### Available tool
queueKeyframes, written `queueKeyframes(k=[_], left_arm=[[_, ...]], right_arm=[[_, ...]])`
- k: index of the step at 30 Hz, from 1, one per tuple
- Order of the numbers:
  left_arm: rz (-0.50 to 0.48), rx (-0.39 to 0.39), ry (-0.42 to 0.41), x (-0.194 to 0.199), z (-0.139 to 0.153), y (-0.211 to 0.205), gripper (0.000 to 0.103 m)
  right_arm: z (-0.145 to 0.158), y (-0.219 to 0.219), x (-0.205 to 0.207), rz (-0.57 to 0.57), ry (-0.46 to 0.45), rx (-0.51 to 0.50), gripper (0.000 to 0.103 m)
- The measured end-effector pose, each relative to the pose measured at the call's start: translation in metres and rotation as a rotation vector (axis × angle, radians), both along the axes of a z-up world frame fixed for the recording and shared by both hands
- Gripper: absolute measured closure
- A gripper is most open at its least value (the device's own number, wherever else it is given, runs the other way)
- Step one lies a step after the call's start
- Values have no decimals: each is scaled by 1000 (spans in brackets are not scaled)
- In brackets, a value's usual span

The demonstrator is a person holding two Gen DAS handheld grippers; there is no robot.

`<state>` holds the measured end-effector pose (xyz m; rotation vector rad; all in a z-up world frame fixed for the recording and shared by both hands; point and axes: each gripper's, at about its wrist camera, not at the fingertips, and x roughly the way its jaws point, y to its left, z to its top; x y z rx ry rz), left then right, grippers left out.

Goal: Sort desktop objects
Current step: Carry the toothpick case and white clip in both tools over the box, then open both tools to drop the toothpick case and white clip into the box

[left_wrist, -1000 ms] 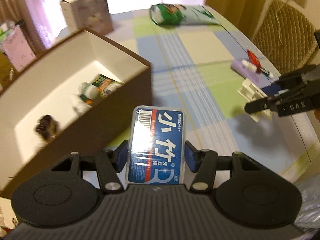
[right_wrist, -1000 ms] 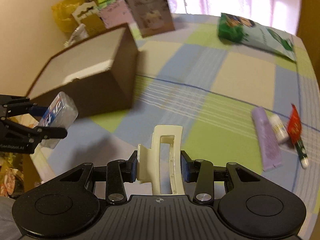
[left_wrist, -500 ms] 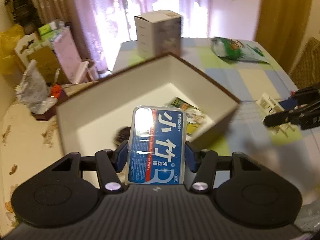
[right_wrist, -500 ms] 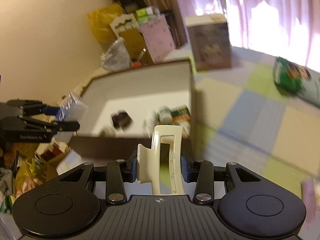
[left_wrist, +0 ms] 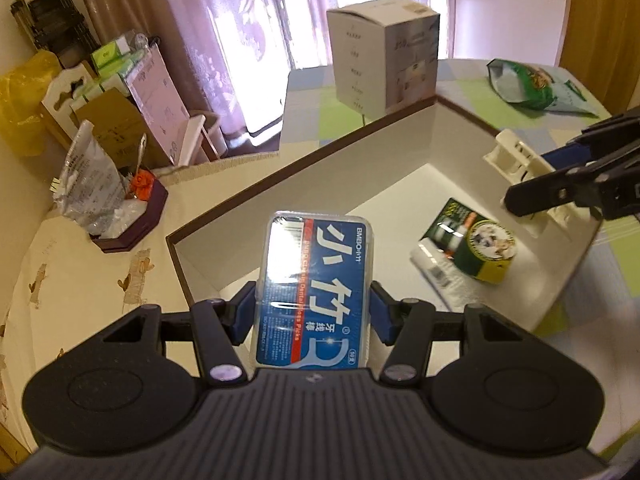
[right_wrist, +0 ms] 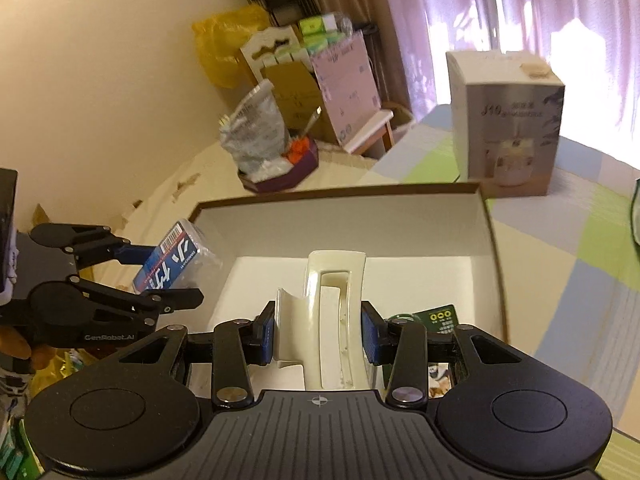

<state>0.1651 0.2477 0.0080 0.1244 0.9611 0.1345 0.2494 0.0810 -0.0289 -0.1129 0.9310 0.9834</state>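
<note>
My left gripper is shut on a clear dental floss pick box with a blue label, held over the near left corner of the brown storage box. In the right wrist view the same floss pick box hangs at the storage box's left rim, in the left gripper. My right gripper is shut on a cream hair claw clip above the white inside of the box. The clip also shows at the right of the left wrist view. A green packet lies inside.
A tall white carton stands on the checked tablecloth behind the storage box. A green snack bag lies at the far right. Left of the table sit a purple tray with a silver bag, cardboard boxes and a yellow bag.
Both grippers have swung left from over the tablecloth to above the open storage box, each keeping its object. The purple tube and red item have left the views.
</note>
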Motion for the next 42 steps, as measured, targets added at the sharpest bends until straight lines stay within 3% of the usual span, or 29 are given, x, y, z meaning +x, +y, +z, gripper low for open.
queueKeyframes(k=[5, 11, 23, 42], left_arm=[[-7, 8, 59, 24, -23, 20, 50], [1, -30, 103, 49, -45, 35, 50], [0, -39, 187, 78, -79, 45, 50], [18, -9, 180, 82, -78, 50, 46]], right_arm=[[-25, 25, 21, -9, 22, -82, 59], [-44, 38, 46, -72, 99, -82, 59], [-66, 55, 73, -114, 151, -113, 59], [-80, 64, 86, -125, 155, -138, 59]])
